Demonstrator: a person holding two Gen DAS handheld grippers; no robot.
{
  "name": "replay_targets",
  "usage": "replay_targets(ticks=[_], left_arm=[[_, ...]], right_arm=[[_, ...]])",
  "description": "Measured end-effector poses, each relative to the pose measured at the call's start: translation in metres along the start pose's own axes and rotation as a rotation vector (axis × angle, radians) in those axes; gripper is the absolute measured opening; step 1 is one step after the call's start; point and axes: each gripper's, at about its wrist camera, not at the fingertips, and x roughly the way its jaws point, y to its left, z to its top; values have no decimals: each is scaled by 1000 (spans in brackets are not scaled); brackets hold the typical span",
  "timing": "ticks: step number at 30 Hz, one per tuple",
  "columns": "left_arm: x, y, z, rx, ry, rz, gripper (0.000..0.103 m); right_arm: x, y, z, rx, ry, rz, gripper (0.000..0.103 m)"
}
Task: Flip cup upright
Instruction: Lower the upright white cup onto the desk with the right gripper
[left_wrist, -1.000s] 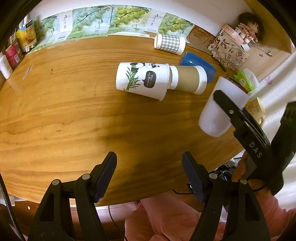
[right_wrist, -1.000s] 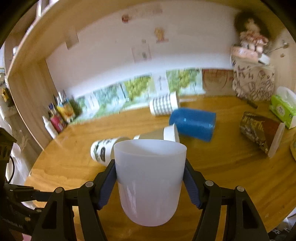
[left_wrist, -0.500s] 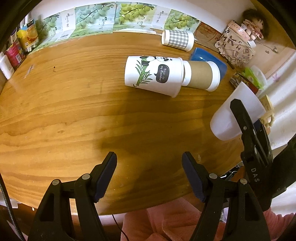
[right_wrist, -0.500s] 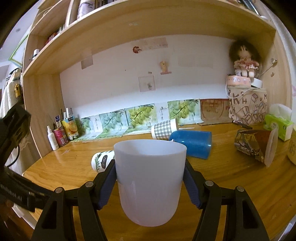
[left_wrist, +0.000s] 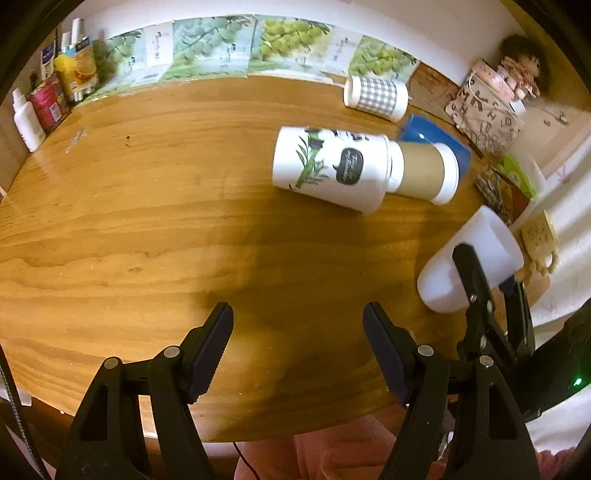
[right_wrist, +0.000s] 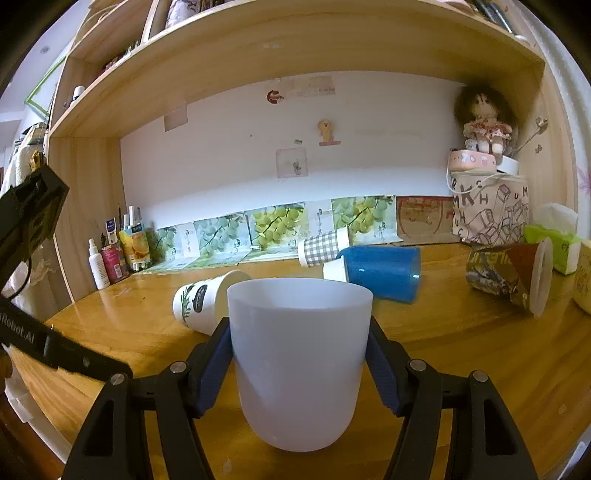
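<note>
My right gripper (right_wrist: 298, 369) is shut on a white translucent cup (right_wrist: 297, 354), held mouth up over the table's front part. The same cup (left_wrist: 469, 258) shows at the right of the left wrist view, between the right gripper's fingers (left_wrist: 476, 291); I cannot tell whether its base touches the wooden table (left_wrist: 147, 221). My left gripper (left_wrist: 297, 343) is open and empty above the table's front edge.
Several cups lie on their sides: a panda cup (left_wrist: 332, 170) with a brown cup (left_wrist: 424, 173) in its mouth, a blue cup (right_wrist: 376, 271), a checked cup (right_wrist: 323, 247), a patterned cup (right_wrist: 509, 277). Bottles (right_wrist: 110, 258) stand back left, a bag (right_wrist: 487, 210) back right.
The right gripper has tilted the white cup to level, mouth up, and lowered it toward the table. The left gripper has shifted slightly left.
</note>
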Motion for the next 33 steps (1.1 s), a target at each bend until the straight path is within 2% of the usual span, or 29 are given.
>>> replay_targets(ticks=[9,12,14,16,22,26,33], left_arm=[[-13,4,9,-21,-35,-4,76],[-19,10,11,-32,-32,-3,76],[-23,12,12,-38,-31,0,76],[-28,14,12,-44,-25,6,76],[-46,10,12,-41,6,9,76],[-58,3,14,-36,12,31,80],[-89,-11,10,-71,-106,81,81]], right_arm=[[-3,7,-3,-61,10,5,69],[-2,10,-5,-75,54,11,70],[-3,13,-6,-81,78,14,78],[-5,16,-8,-87,108,18,81],[-12,16,-6,-104,257,12,81],[-30,10,10,-103,319,-11,81],[-66,7,57,-127,350,-40,86]])
